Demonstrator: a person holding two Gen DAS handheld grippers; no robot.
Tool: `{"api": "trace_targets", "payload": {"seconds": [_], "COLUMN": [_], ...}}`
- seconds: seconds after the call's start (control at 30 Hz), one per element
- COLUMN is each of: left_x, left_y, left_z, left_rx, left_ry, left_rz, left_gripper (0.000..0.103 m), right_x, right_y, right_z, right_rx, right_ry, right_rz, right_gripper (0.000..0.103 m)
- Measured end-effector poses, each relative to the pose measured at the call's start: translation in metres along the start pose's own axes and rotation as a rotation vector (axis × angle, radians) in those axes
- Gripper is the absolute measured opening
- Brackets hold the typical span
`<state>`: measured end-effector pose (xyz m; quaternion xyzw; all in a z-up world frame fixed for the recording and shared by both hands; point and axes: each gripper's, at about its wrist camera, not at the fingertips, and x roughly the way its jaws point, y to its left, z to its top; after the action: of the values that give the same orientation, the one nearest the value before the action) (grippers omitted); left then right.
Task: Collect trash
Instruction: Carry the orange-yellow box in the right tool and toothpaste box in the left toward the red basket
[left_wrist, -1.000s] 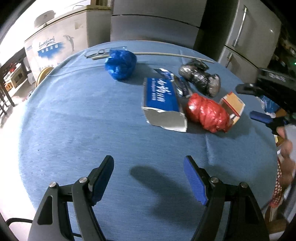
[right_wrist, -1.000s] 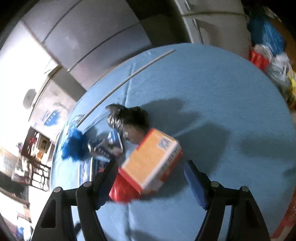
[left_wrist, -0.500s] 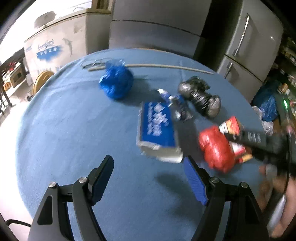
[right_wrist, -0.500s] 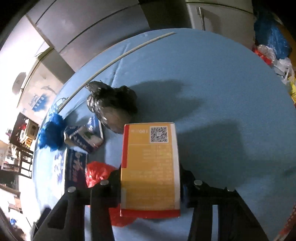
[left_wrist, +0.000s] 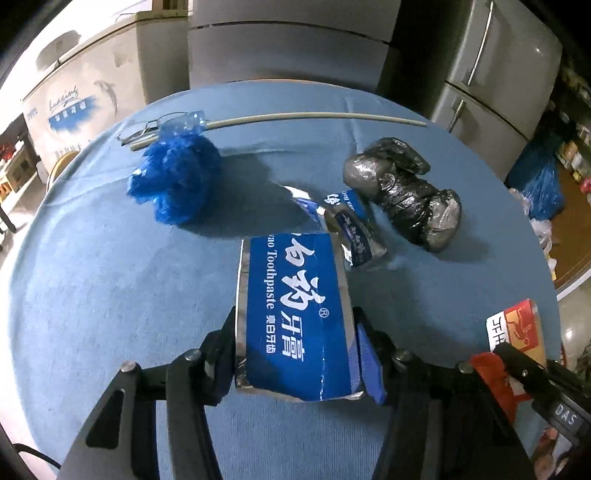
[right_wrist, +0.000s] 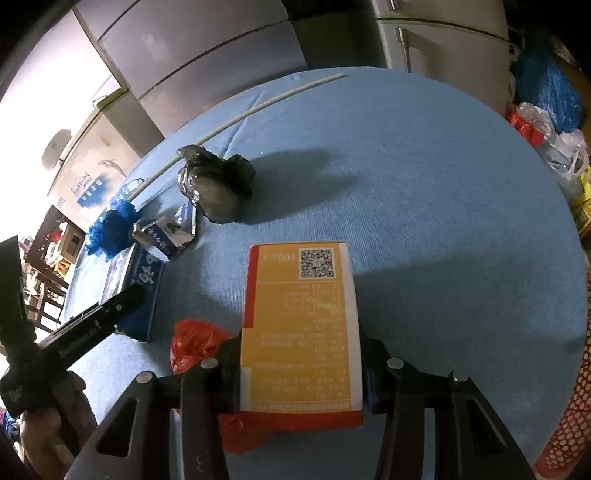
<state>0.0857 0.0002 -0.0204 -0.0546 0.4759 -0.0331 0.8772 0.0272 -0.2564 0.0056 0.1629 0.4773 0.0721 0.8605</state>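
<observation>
My left gripper (left_wrist: 295, 354) is shut on a blue toothpaste box (left_wrist: 295, 314), its far end toward the table middle. My right gripper (right_wrist: 299, 373) is shut on an orange box (right_wrist: 301, 328) with a QR code; that box also shows at the right edge of the left wrist view (left_wrist: 517, 328). A red plastic bag (right_wrist: 199, 343) lies beside and under the orange box. On the blue round table (right_wrist: 424, 184) lie a crumpled blue bag (left_wrist: 173, 184), a black bag (left_wrist: 406, 192) and a small crushed blue carton (left_wrist: 351, 229).
A thin white rod (left_wrist: 295, 118) and eyeglasses (left_wrist: 144, 129) lie at the table's far edge. Refrigerators (left_wrist: 498, 74) and a chest freezer (left_wrist: 85, 99) stand behind. Bags (right_wrist: 550, 99) sit on the floor at right, and a red mesh basket (right_wrist: 572, 417) is at the right edge.
My left gripper moved forward and closed on the toothpaste box. My right gripper stays shut on the orange box and has drawn it back toward me; the red bag shifted with it.
</observation>
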Motion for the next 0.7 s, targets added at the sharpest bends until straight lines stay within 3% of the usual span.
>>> {"api": "trace_targets", "payload": {"seconds": [0.27,0.33,0.4,0.7], "left_x": [-0.045,-0.051,-0.053,-0.069], "left_y": [0.012,0.013,0.013,0.002], "left_z": [-0.037,-0.045,-0.051,-0.065], "left_rx": [-0.011,-0.006,0.000,0.036], "left_ry": [-0.059,-0.061,-0.063,-0.086], "left_rz": [0.027,0.028,0.031,0.023], "left_gripper": [0.058,0.058,0.058,0.058], "right_x": [-0.039,-0.045,-0.058,-0.084], "right_y": [-0.016,-0.025,-0.031,-0.032], "right_z": [-0.003,-0.003,-0.003,-0.020], "right_rx": [0.080,0.141,0.170,0.134], "right_ry": [-0.097,-0.103,-0.131,-0.156], "right_rz": [0.079,0.160,0.190,0.178], "right_gripper": [0.049,0.049,0.049,0.049]}}
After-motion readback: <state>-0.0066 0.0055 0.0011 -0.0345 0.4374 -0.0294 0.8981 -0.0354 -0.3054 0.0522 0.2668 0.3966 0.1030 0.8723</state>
